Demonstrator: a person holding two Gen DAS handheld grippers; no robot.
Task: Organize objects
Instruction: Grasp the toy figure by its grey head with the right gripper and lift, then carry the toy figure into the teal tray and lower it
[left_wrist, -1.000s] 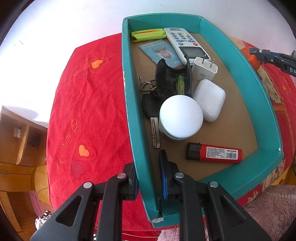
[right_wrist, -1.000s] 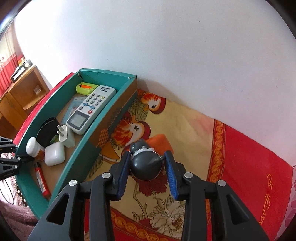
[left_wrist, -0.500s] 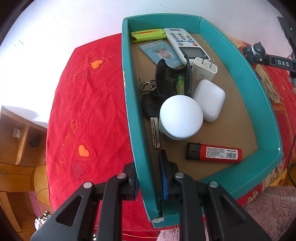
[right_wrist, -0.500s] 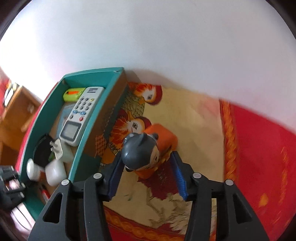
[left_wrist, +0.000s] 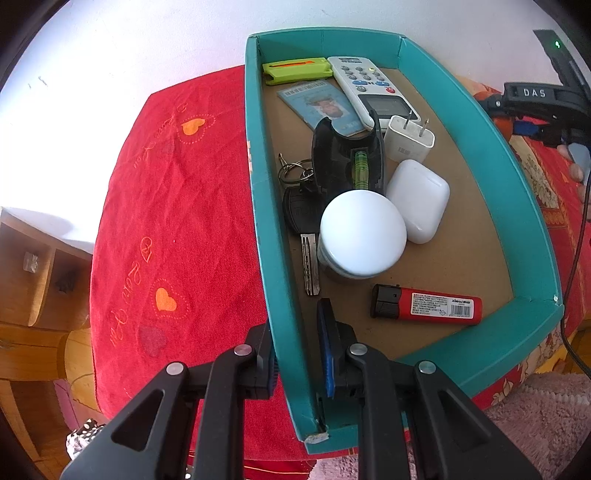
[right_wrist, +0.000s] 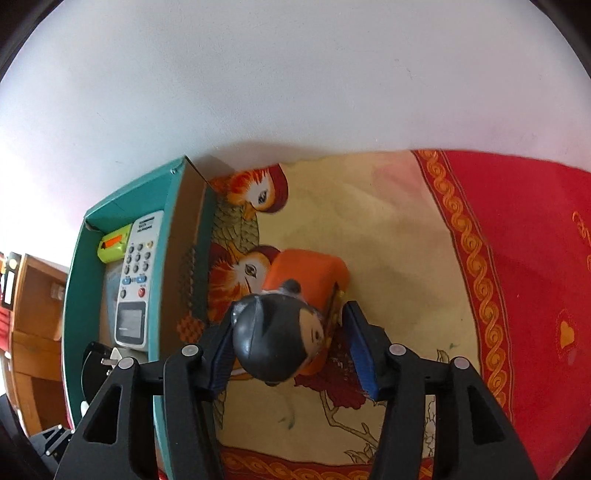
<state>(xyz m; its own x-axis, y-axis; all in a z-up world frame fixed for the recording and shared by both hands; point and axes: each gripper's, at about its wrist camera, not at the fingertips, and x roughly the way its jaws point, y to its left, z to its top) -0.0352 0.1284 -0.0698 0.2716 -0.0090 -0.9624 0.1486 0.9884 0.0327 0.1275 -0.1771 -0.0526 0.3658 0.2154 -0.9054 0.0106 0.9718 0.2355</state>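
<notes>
My left gripper is shut on the near left wall of a teal box. The box holds a white-lidded jar, a red lighter, a white earbud case, a charger, a remote, keys, a black case, a card and a green clip. My right gripper is around an orange doll with a dark grey head, its jaws wide; the head rests against the left pad while the right pad stands apart.
A red and yellow embroidered cloth covers the table. The box stands left of the doll. A white wall is behind. A wooden shelf stands at the left. A pink rug lies below the table's near edge.
My right gripper has rolled and lifted the doll's head, then its jaws have spread wider. My left gripper has kept its hold on the box wall.
</notes>
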